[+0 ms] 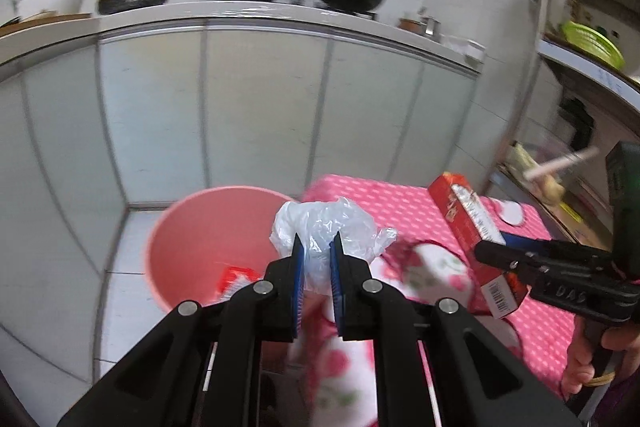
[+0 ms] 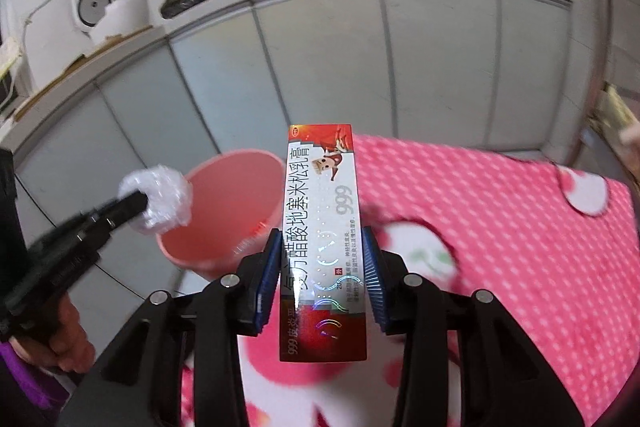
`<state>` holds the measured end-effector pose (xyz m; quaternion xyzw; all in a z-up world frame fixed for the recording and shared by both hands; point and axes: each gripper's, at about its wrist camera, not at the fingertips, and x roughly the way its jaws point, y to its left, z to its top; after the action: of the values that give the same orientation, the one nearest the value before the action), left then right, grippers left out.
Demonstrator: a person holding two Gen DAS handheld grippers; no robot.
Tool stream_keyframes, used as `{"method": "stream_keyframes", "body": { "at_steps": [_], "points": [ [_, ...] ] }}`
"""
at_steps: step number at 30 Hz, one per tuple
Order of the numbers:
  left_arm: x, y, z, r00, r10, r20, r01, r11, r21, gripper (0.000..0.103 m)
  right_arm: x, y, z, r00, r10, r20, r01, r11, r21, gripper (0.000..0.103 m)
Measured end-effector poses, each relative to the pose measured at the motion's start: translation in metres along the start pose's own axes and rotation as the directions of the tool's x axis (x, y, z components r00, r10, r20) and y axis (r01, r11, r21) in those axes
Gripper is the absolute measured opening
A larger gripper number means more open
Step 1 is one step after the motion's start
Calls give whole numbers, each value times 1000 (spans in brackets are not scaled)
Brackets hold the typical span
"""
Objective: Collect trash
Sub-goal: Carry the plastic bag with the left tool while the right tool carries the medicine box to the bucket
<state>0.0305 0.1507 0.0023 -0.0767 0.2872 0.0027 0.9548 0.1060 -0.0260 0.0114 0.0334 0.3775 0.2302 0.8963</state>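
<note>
Trash is already off the table in both grippers, and the pink bin (image 1: 208, 247) waits on the floor just beyond the table's edge, at lower left of centre in the left wrist view. The left gripper (image 1: 318, 247) is pinching a crumpled clear plastic bag (image 1: 328, 223), its blue pads nearly together because the wad squashes thin; the bag sits high in the frame's middle, partly over the bin's right rim. The right gripper (image 2: 322, 255) is clamped on a long red and white cardboard box (image 2: 322, 243), held by its two long sides with the printed face up, so that it juts forward toward the bin. In the right wrist view the box fills the centre and its far end overlaps the bin's rim.

Both grips look chosen for a simple drop: each item pokes out past the fingertips, so spreading the jaws above the opening should let it fall free. Something red and white (image 1: 236, 277) already lies inside the bin. The pink dotted tablecloth (image 2: 500, 227) with its flowered patches lies under and to the right of both tools. A white round thing (image 2: 588, 195) rests on the cloth at right; I cannot tell what it is.
</note>
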Motion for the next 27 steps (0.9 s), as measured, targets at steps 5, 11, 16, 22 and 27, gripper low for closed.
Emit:
{"method": "stream_keyframes", "body": {
  "at_steps": [5, 11, 16, 22, 27],
  "points": [
    [0, 32, 4, 997, 72, 19, -71, 996, -51, 11, 29, 35, 19, 997, 71, 4, -71, 997, -30, 40],
    [9, 57, 9, 992, 129, 16, -128, 990, -65, 11, 69, 71, 27, 993, 114, -41, -117, 991, -69, 40],
    [25, 72, 10, 989, 147, -10, -148, 985, -84, 11, 93, 87, 27, 989, 125, -75, -132, 987, -87, 40],
    [40, 84, 6, 986, 162, -41, -166, 982, -96, 11, 116, 96, 26, 986, 128, -108, -136, 988, -77, 40],
    [52, 93, 0, 984, 163, -71, -170, 980, -103, 11, 133, 98, 21, 982, 121, -142, -132, 989, -73, 40]
  ]
}}
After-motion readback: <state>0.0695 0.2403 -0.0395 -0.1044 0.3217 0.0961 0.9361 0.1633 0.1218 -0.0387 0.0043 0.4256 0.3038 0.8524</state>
